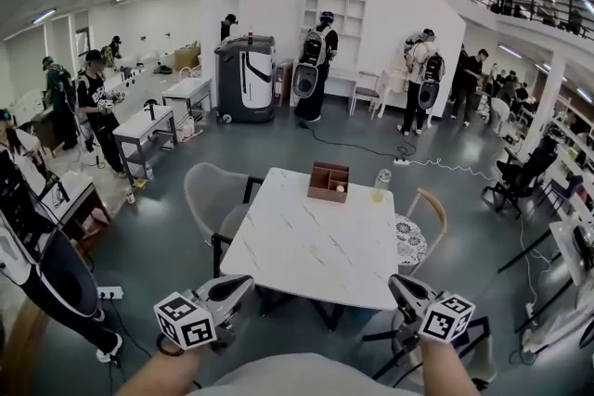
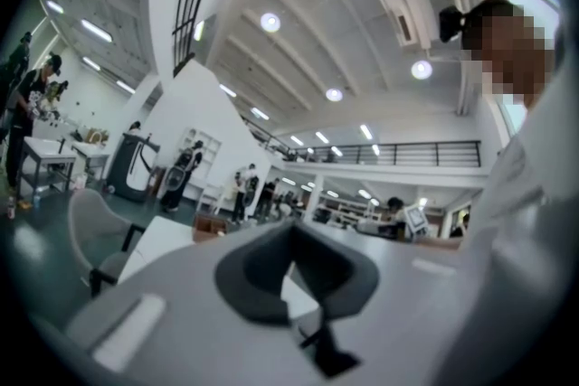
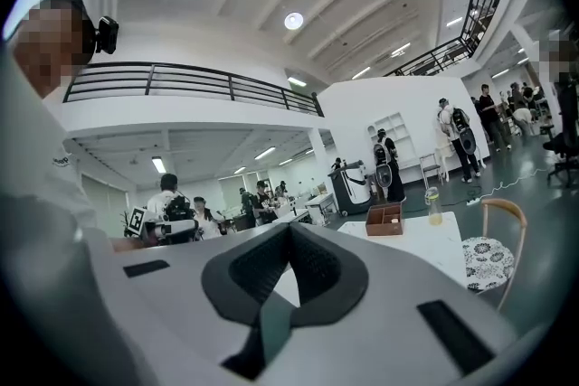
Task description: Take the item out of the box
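Wooden box (image 1: 329,182) far off | inside too small to tell

We see a white, grey-veined table (image 1: 306,260), a brown box (image 1: 329,182), a bottle (image 1: 380,185) of yellow liquid, a black-and-white floral cushion (image 1: 410,241), and black-and-white square markers on the grey left gripper (image 1: 243,283) and right gripper (image 1: 397,281).

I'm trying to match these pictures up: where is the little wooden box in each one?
Head view: wooden box in the centre, at the white table's far end.
Left gripper view: box small, left of centre, below the middle.
Right gripper view: box right of centre.
Shared landmark: the white table beneath it.
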{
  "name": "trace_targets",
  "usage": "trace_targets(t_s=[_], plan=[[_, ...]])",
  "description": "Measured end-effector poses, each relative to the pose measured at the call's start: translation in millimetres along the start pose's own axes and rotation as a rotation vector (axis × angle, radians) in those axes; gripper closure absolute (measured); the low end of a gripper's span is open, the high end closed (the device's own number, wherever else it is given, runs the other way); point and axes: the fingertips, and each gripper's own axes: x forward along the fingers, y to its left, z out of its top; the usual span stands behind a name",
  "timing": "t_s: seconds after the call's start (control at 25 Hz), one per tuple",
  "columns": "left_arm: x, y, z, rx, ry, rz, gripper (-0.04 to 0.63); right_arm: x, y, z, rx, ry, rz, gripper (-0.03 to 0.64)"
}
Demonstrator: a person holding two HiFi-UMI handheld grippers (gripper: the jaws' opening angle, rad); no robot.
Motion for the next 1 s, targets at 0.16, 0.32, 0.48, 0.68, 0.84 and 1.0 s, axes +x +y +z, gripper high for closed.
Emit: trace_targets(t_s=[0.16,0.32,0.48,0.68,0.84,1.0], plan=[[9,-25,-8,-0.001,0.015,0.019,0.592,-18,-11,-1,0.02,-0.001,0.025,0.609],[24,-40,-18,-0.003,0.025,0.03,0.592,-29,-28,-2,0.032,-0.008,0.039,0.609],[33,-52,-25,-0.002,0.044,0.033,0.592,-36,-36,-3,0.043,-0.012,0.055,0.609],[41,-57,-29,-0.002,0.056,0.038,0.592,-36,-45,-4,0.055,-0.017,0.067,0.609],[46,-49,-30,-0.011,0.06,0.04,0.592,-27,-51,-5,0.059,-0.008,0.069,0.609],[59,-32,-29,-0.025,0.058,0.023,0.592,-13,-57,-4,0.054,0.007,0.059,0.609]])
